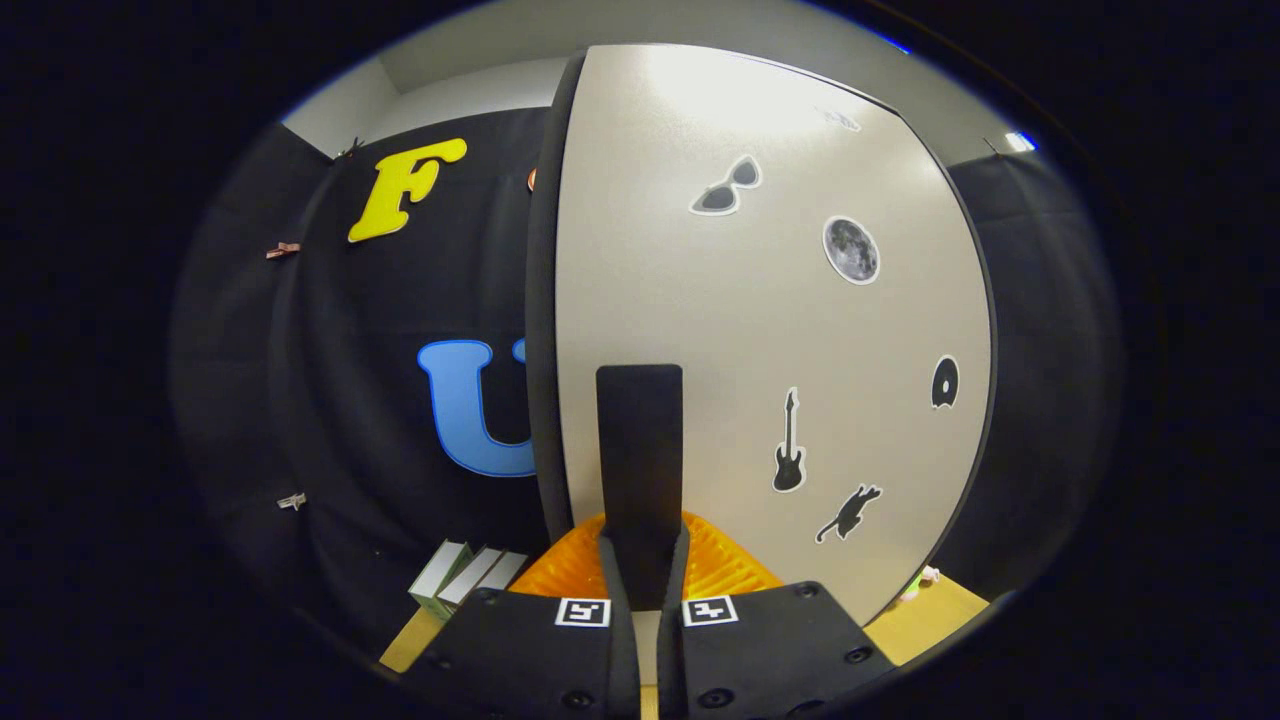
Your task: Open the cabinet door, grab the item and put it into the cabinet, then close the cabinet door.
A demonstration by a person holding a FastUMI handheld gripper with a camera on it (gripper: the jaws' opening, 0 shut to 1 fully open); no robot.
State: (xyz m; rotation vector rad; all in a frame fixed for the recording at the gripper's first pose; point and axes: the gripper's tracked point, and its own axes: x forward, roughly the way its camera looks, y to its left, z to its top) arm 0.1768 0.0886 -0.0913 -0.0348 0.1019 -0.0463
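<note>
Tool point(640, 575) fingers, as I see them, are clamped on the black handle point(640, 450) of the white cabinet door point(780, 330), above an orange mat point(720, 565).

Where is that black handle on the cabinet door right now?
In the gripper view, the black handle stands upright on the white cabinet door, clamped between the orange fingers of the gripper, left of the guitar sticker.

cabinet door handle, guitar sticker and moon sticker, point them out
cabinet door handle point(640, 450): gripper view, middle of the black bar, ahead of the claw.
guitar sticker point(789, 468): gripper view, its body.
moon sticker point(851, 250): gripper view, disc centre.
</note>
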